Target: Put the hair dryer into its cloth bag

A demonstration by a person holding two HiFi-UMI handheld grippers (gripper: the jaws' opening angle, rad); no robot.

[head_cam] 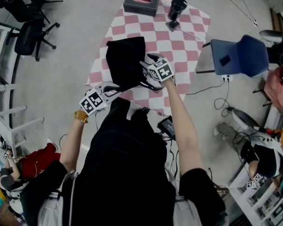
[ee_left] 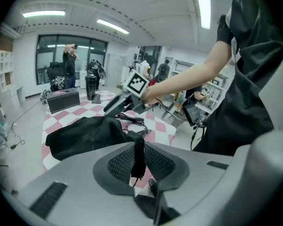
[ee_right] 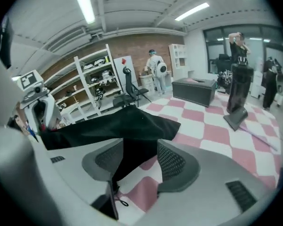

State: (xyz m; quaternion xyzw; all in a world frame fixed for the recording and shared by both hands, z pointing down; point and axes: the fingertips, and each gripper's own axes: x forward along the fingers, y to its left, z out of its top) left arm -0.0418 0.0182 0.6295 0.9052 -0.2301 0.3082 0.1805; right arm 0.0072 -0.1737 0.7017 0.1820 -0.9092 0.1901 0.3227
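Note:
A black cloth bag [head_cam: 125,60] lies bunched on the pink-and-white checked table [head_cam: 184,41]. My left gripper [head_cam: 114,89] is at the bag's near corner, and its jaws [ee_left: 138,159] stand narrow on a black strip of the bag. My right gripper [head_cam: 145,66] is at the bag's right side. Its jaws [ee_right: 139,159] are wide, with bag cloth [ee_right: 118,126] hanging between them, draped on the left pad and clear of the right one. A coiled black cord [ee_left: 129,120] lies on the table by the bag [ee_left: 85,133]. The hair dryer itself is not plainly visible.
A grey tissue box [head_cam: 141,3] and a tall black device on a base [head_cam: 177,11] stand at the table's far end. A blue chair [head_cam: 240,55] is to the right and black office chairs [head_cam: 28,27] to the far left. Cables and gear lie on the floor near my feet.

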